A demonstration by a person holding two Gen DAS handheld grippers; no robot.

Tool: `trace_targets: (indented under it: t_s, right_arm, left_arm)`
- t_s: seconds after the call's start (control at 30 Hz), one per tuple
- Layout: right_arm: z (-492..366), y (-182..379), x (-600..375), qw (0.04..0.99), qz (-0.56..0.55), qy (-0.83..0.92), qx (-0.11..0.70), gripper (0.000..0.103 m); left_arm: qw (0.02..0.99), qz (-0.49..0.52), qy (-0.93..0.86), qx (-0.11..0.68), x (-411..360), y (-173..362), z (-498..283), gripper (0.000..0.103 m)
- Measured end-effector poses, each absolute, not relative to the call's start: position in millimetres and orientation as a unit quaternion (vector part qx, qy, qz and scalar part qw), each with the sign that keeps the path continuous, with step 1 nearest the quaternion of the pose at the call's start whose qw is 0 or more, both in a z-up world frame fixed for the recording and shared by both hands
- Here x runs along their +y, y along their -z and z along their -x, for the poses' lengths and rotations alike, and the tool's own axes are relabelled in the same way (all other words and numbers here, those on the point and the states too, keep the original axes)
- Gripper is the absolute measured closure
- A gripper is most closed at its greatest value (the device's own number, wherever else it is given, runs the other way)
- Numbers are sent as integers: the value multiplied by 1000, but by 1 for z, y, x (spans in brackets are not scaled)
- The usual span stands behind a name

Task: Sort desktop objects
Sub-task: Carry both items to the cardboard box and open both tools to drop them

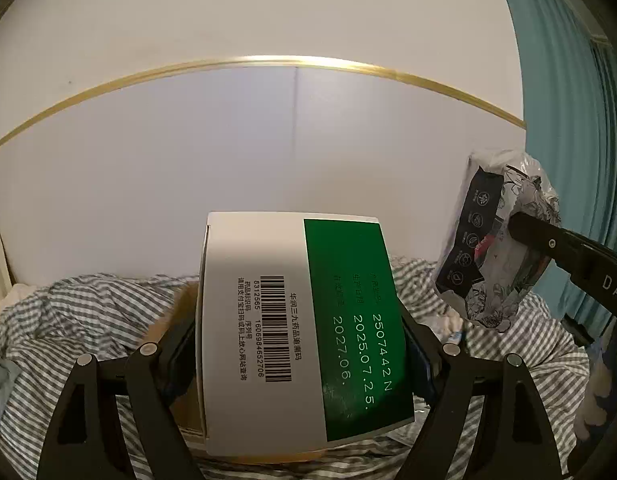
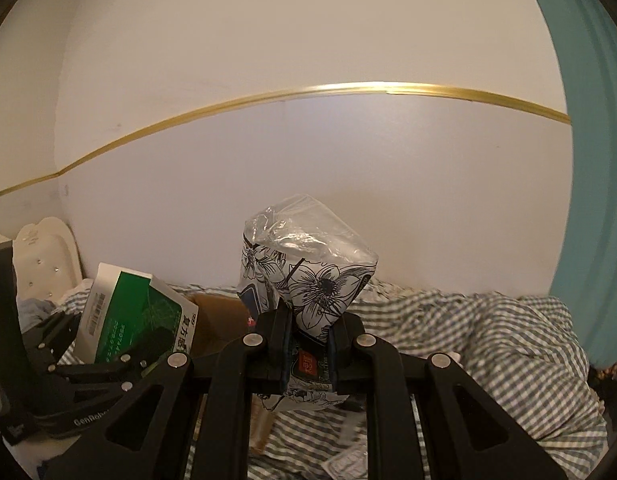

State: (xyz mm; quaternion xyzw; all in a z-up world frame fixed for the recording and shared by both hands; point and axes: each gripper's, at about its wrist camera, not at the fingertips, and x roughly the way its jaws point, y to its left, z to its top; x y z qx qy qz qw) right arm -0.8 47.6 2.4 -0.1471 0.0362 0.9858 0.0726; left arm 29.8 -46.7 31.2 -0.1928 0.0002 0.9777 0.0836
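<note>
Above the striped bedding (image 1: 88, 312), I have both grippers lifted with something in each. My left gripper (image 1: 300, 344) stands wide, its pads pressed on the two sides of a white and green medicine box (image 1: 300, 320), which faces me with its barcode and printed dates. My right gripper (image 2: 308, 344) is nearly closed, pinching the lower part of a crinkled plastic packet (image 2: 308, 264) with black flower drawings, whose clear top sticks up above the fingers. Over the bedding, the packet hangs to the right of the box, and the two are apart. A brown cardboard box (image 2: 216, 320) lies on the bedding behind them. Beyond the bedding rises a pale wall with a gold trim line (image 1: 268, 60), and a teal curtain (image 2: 588, 200) hangs at its right end.
</note>
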Motion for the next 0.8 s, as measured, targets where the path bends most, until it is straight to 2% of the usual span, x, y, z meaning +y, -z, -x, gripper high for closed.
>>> trace_targets:
  t_s: [0.33, 0.8]
  right_arm:
    - [51, 3, 11, 33, 161, -986, 26, 89]
    - [150, 62, 14, -1, 232, -972, 22, 87]
  left_arm:
    - [60, 202, -978, 3, -87, -25, 0, 18]
    - [47, 281, -958, -14, -115, 44, 83, 17]
